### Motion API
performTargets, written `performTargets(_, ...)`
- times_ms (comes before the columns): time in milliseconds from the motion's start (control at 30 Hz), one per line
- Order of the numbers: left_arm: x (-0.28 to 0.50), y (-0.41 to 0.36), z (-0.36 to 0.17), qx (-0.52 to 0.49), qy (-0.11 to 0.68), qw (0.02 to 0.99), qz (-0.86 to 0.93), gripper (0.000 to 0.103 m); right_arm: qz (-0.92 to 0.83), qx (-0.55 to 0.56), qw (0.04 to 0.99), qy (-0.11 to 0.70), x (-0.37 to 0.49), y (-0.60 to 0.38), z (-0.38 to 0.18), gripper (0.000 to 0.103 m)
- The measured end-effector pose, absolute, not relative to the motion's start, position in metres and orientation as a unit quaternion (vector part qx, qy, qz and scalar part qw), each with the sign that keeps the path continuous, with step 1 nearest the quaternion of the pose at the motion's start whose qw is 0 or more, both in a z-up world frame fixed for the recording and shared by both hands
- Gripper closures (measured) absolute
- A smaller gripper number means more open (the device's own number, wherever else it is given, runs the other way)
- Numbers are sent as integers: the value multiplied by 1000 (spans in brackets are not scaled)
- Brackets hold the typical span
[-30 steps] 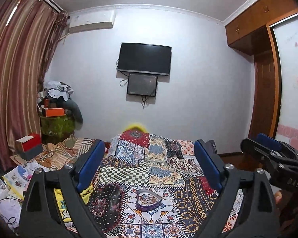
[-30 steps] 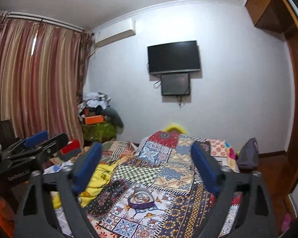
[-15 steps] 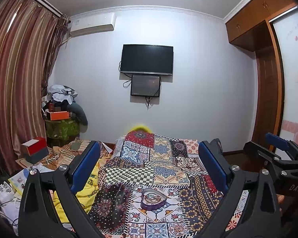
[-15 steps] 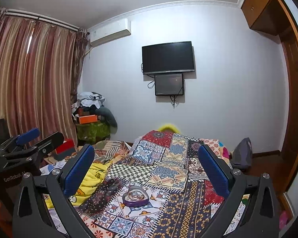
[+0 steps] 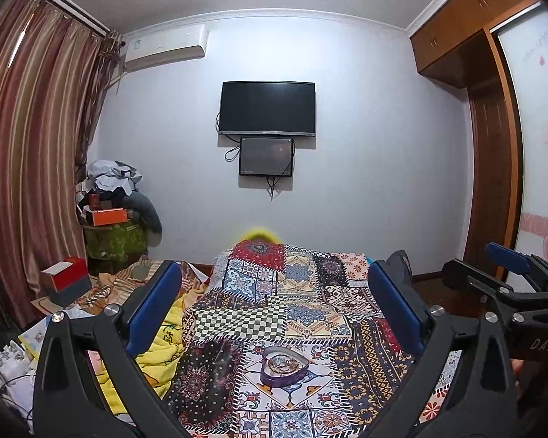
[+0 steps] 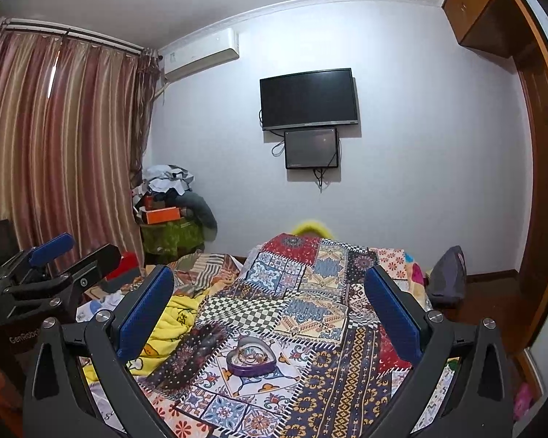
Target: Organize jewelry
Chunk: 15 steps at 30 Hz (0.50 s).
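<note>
1. Now, the left gripper [image 5: 274, 306] is spread wide and empty, and the right gripper [image 6: 268, 306] is just as wide and empty.
2. Between the fingers, lower down, the heart tin [image 5: 284, 365] of jewelry sits on the quilt [image 5: 303, 292], touched by neither.
3. Left: yellow blanket [image 5: 164, 343], red box [image 5: 66, 276], striped curtains [image 5: 25, 168].
4. Ahead: TV [image 5: 267, 107] on the wall, air conditioner [image 5: 164, 48] above.

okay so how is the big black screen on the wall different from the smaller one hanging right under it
The big screen is clearly wider and taller than the smaller screen. The big screen hangs higher; the smaller screen sits directly beneath it, its top edge right under the big one's bottom edge. The big screen looks pure black, while the smaller screen is greyer with a faint glare. Both are dark, rectangular, wall-mounted, with cables trailing nearby.
</note>
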<state>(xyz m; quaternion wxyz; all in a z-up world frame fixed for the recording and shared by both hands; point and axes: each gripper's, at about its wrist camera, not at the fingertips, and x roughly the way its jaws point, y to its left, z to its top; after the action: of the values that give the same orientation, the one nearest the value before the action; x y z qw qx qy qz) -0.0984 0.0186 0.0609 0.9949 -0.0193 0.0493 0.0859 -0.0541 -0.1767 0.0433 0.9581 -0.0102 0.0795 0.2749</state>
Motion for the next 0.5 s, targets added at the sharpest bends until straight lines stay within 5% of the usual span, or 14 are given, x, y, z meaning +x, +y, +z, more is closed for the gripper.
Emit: performTargets(500, -94, 14, 62, -14, 56, 995, 85, 1, 274, -3, 958, 83, -55, -182, 48, 0)
